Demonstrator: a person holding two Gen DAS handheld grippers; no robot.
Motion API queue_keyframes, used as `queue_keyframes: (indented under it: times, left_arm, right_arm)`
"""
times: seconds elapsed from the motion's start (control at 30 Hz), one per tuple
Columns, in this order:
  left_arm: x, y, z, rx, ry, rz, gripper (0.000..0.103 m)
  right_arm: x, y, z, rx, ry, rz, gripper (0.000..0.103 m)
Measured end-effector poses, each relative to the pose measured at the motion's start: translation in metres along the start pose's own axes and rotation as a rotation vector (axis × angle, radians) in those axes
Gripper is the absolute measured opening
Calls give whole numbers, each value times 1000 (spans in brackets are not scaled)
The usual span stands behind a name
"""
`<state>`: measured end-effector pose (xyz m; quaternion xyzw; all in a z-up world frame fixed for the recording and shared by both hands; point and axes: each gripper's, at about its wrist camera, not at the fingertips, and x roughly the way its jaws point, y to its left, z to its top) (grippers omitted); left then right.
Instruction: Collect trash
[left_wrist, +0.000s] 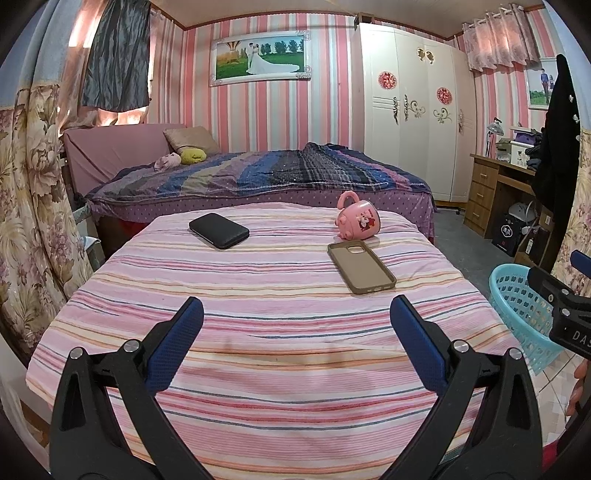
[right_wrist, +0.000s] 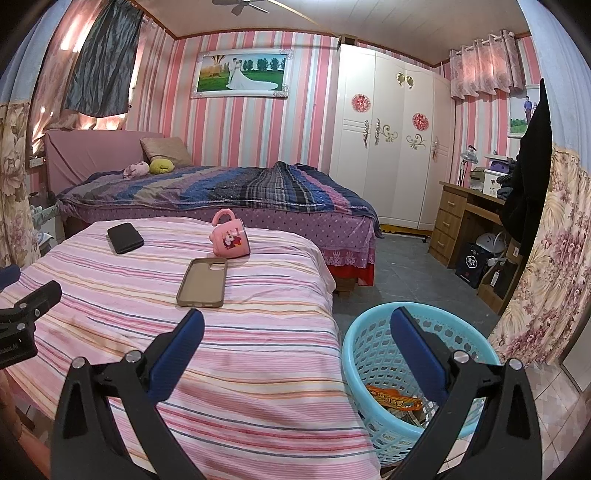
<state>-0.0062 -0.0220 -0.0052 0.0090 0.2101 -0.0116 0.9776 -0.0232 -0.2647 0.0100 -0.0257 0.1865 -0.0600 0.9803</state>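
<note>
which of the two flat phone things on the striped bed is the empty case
The tan phone case, lying open side up beside the tipped pink mug; its hollow inside and camera cutout show. The black one is closed and solid.

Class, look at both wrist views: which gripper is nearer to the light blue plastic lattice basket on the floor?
The right gripper: it hovers by the light blue plastic lattice basket, one finger over its rim. The left gripper hangs over the striped bedspread, farther left.

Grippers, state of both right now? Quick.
Left gripper: open, holding nothing, above the striped bedspread.
Right gripper: open, holding nothing, by the blue basket.
</note>
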Motion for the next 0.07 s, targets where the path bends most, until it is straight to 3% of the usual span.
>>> queue_keyframes:
  times: [0.07]
  left_arm:
    - [0, 0, 0, -1, 2, 0, 98]
  right_arm:
    - [0, 2, 0, 0, 0, -2, 98]
